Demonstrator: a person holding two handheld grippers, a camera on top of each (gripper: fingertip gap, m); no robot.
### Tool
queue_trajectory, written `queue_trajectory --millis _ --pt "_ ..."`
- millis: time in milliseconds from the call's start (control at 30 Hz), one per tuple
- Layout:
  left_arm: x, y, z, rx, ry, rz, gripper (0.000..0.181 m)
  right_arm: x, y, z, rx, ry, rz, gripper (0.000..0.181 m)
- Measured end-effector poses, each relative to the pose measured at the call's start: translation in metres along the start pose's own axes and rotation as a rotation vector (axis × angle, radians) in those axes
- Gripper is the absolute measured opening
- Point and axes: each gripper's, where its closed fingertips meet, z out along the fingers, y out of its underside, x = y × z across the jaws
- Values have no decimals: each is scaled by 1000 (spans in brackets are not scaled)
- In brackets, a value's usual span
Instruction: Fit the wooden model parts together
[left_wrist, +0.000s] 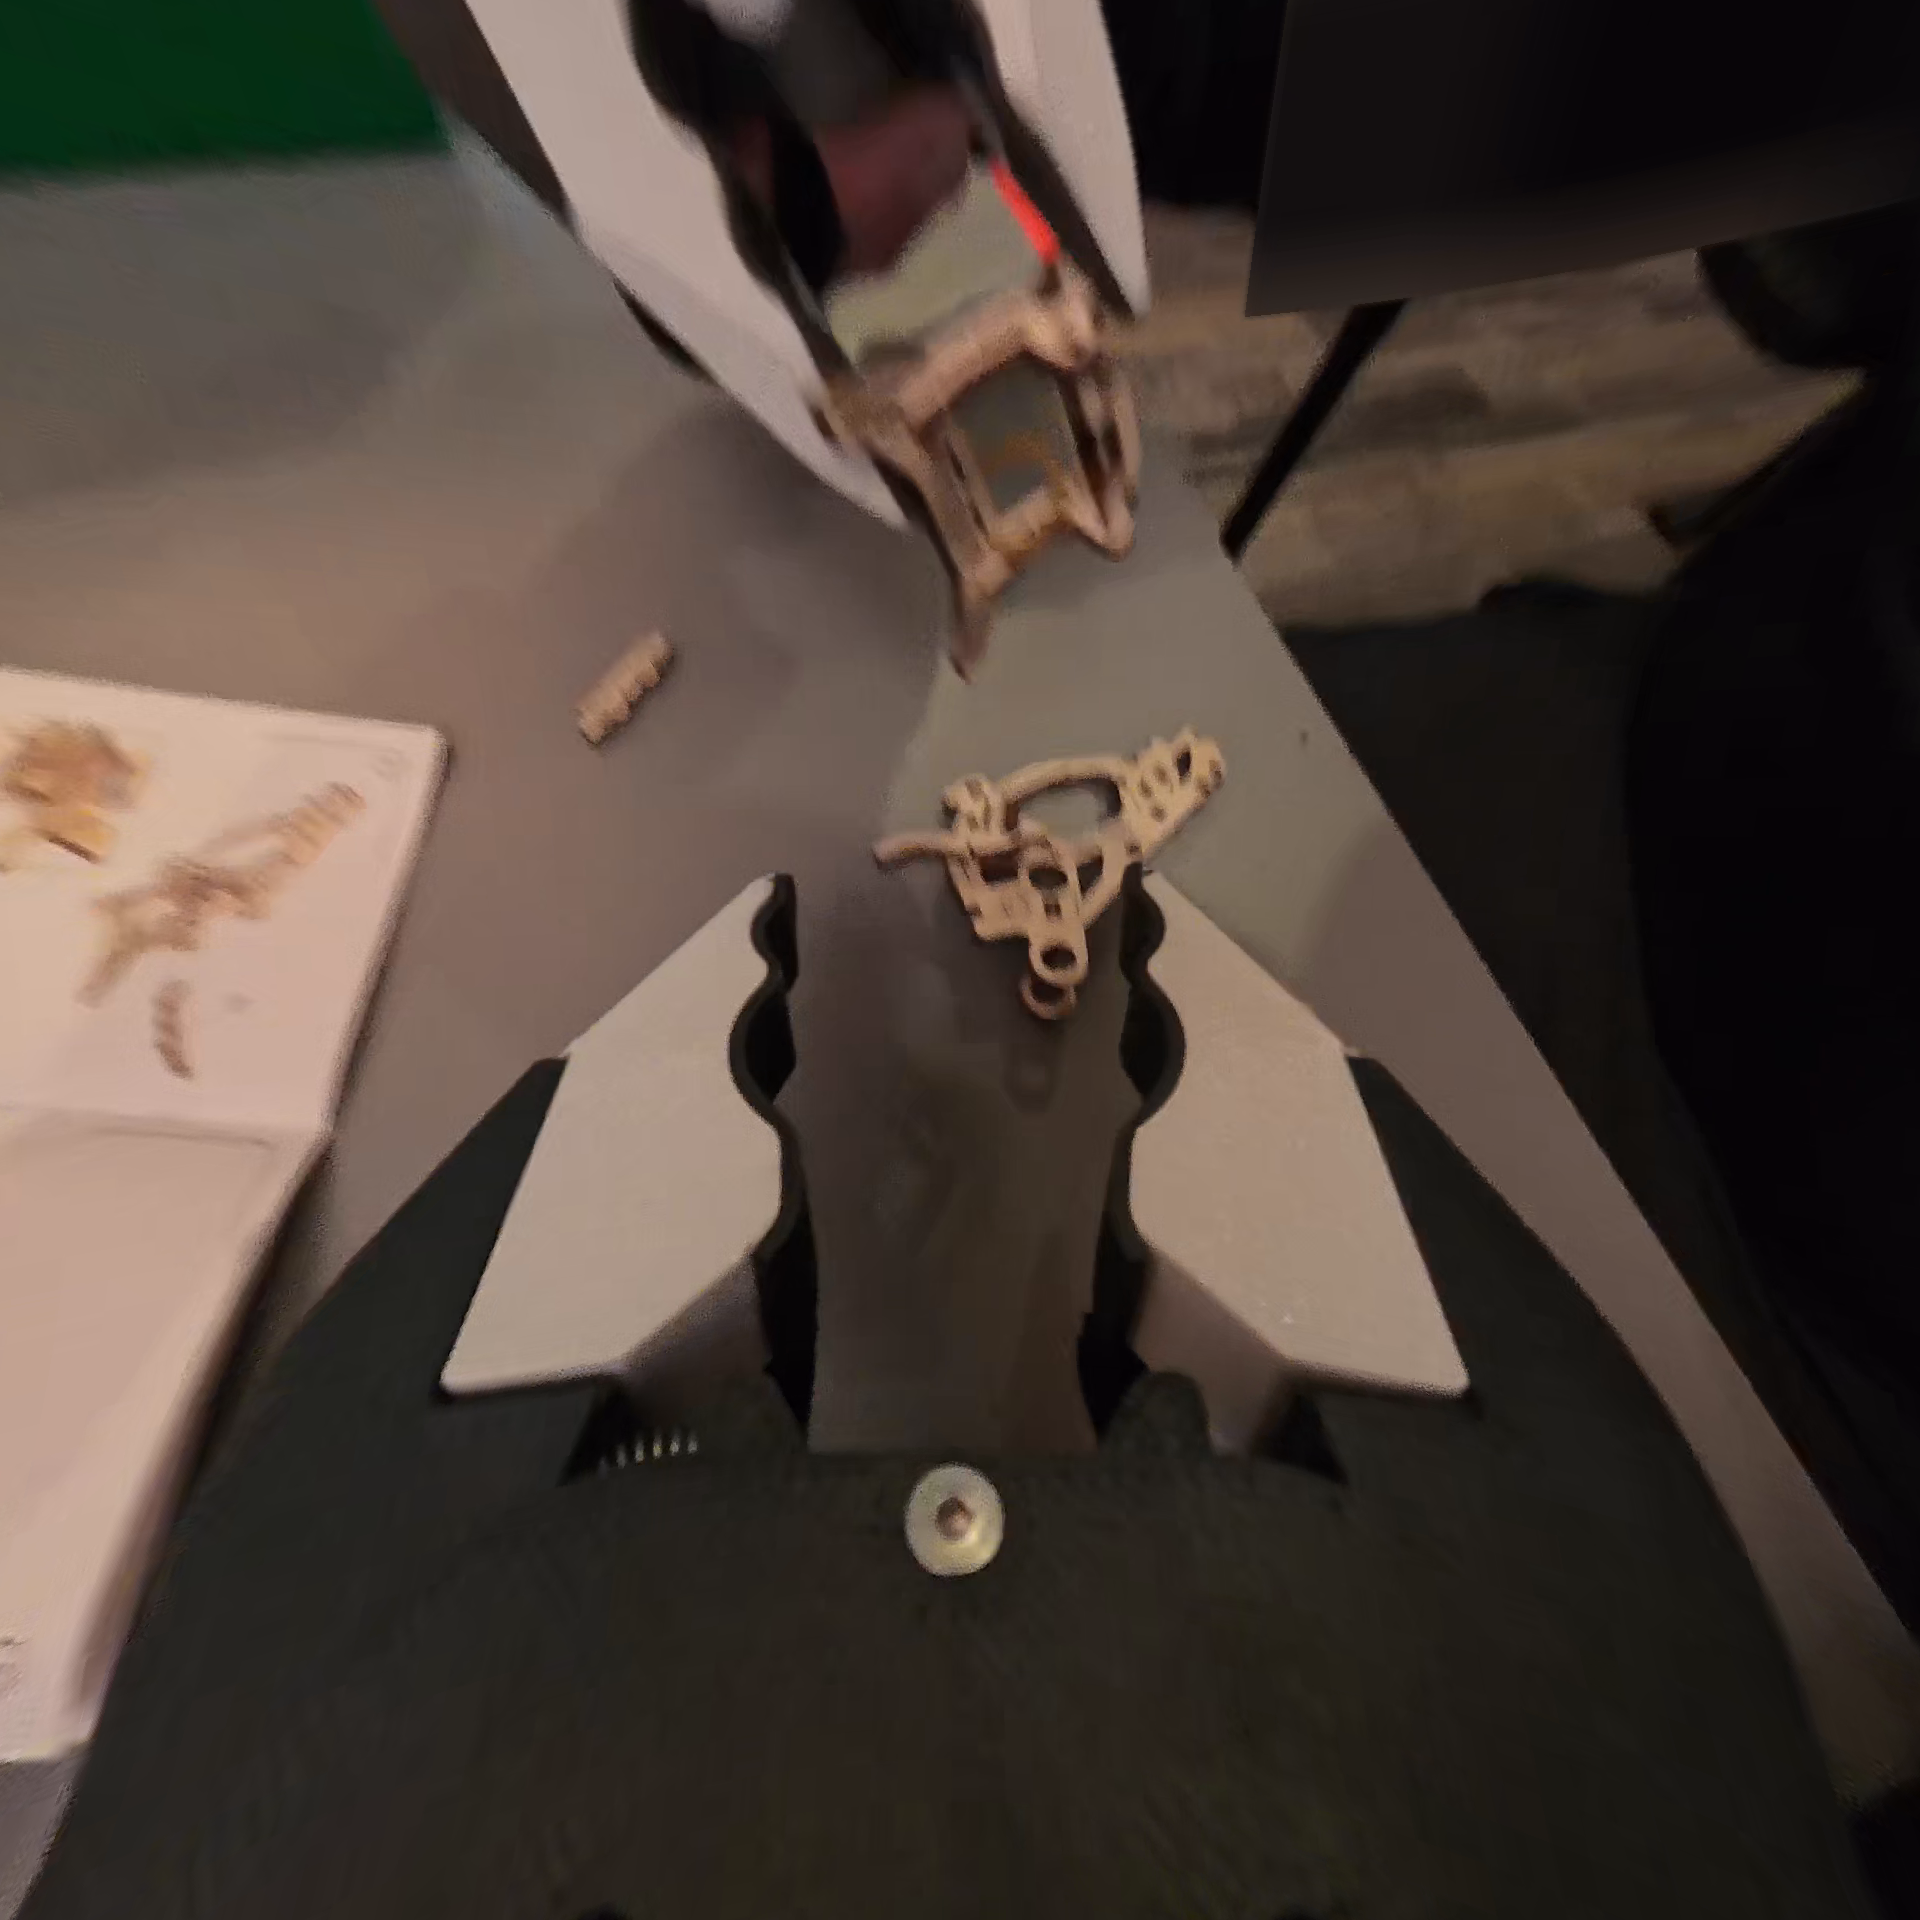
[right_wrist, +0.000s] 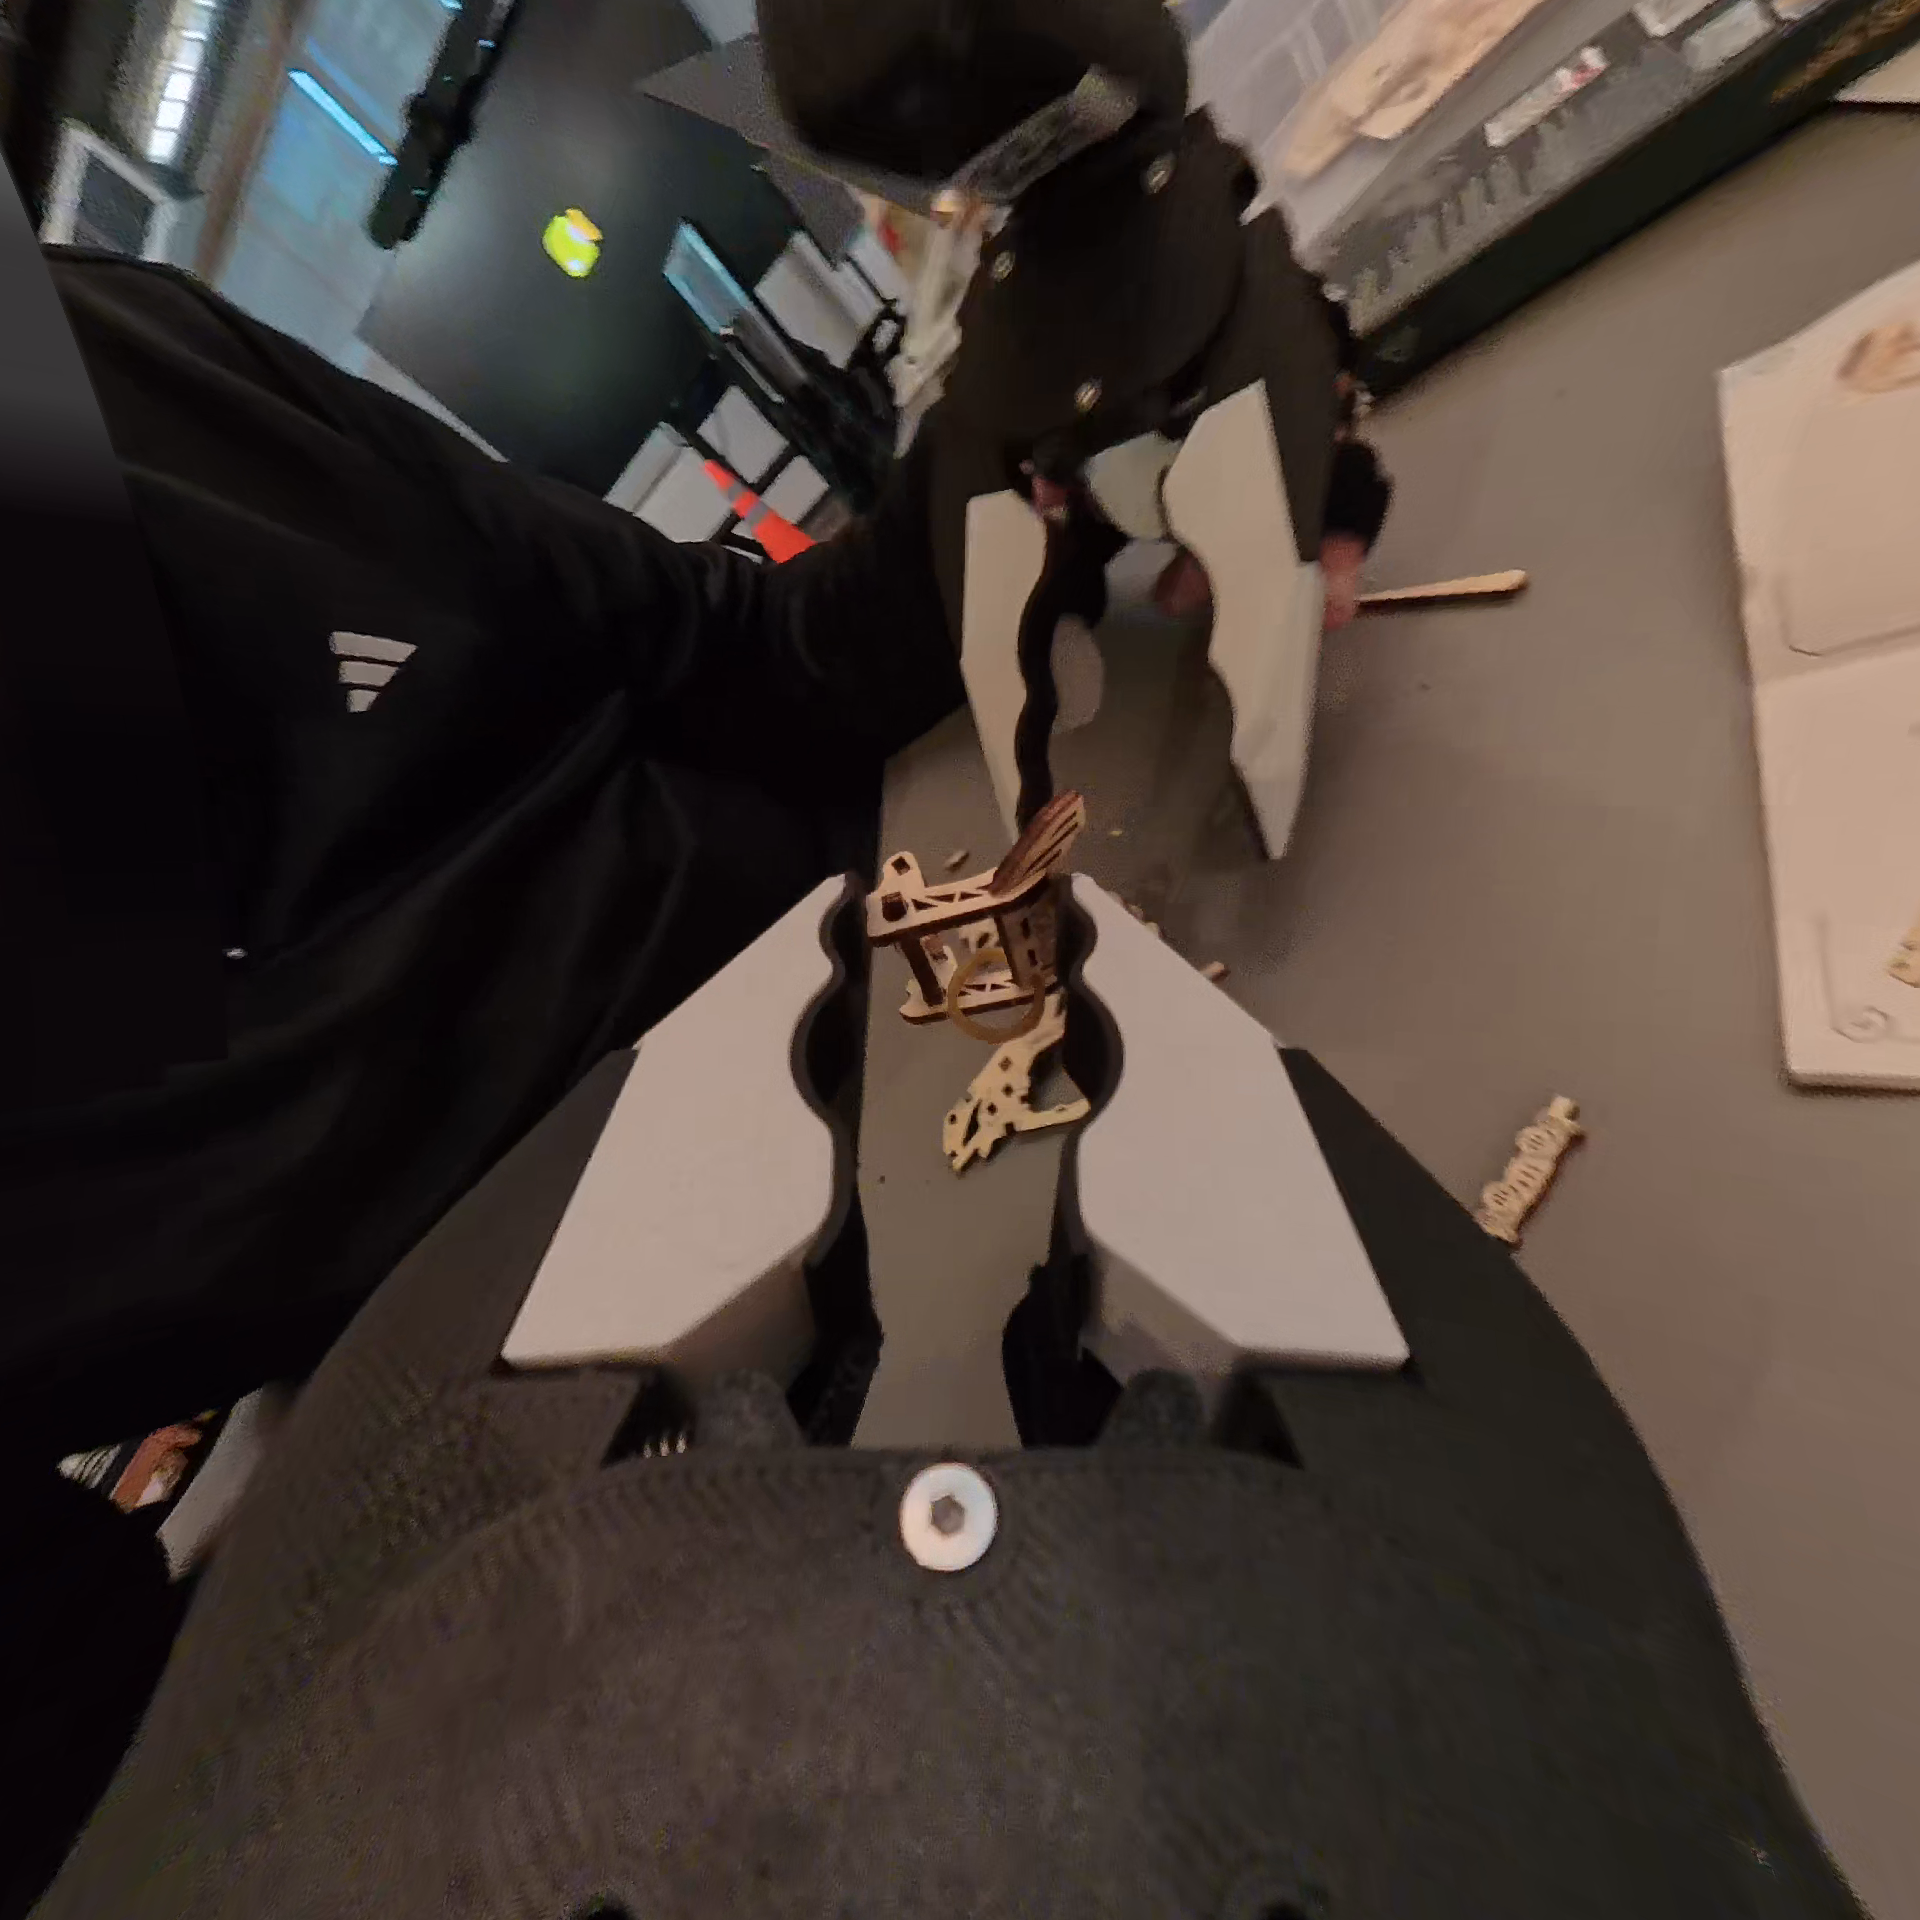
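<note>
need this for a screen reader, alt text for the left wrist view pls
The open left gripper hovers over flat wooden cutout pieces on a grey table. Beyond, the right gripper holds a small wooden frame assembly; an open instruction booklet lies left.

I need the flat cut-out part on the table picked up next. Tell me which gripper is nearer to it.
Left. The left gripper hangs open right at the flat cut-out part, its fingertips on either side. The right gripper holds the frame assembly above the table.
</note>
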Motion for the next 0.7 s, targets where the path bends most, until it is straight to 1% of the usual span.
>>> queue_trajectory --millis 33,133,200,267,300,433,500,567,633,700 --pt "-6 -13 -2 35 -45 17 58 -4 1 1 -8 -36 -1 33" --pt "-10 -45 -4 126 -86 60 44 -8 2 5 -48 -90 -8 34" --pt "-4 -59 -3 181 -59 79 36 -8 0 7 -60 -104 -10 34" --pt "-10 -61 0 173 -106 83 27 -6 -3 8 -72 -92 -18 34" --pt "-9 -59 2 168 -94 60 24 -3 -5 8 -68 -74 -25 33" --pt "-17 -57 6 218 -73 -112 30 1 -14 4 -20 3 -99 34" --pt "-12 -61 10 254 -4 -163 29 1 -17 2 -2 23 -131 34" --pt "-11 -64 11 283 25 -183 21 -2 -18 3 12 17 -161 34" --pt "-4 -67 12 311 103 -210 14 -4 -19 3 20 6 -178 33" --pt "-3 -67 11 332 125 -219 7 -4 -21 2 31 27 -200 33"
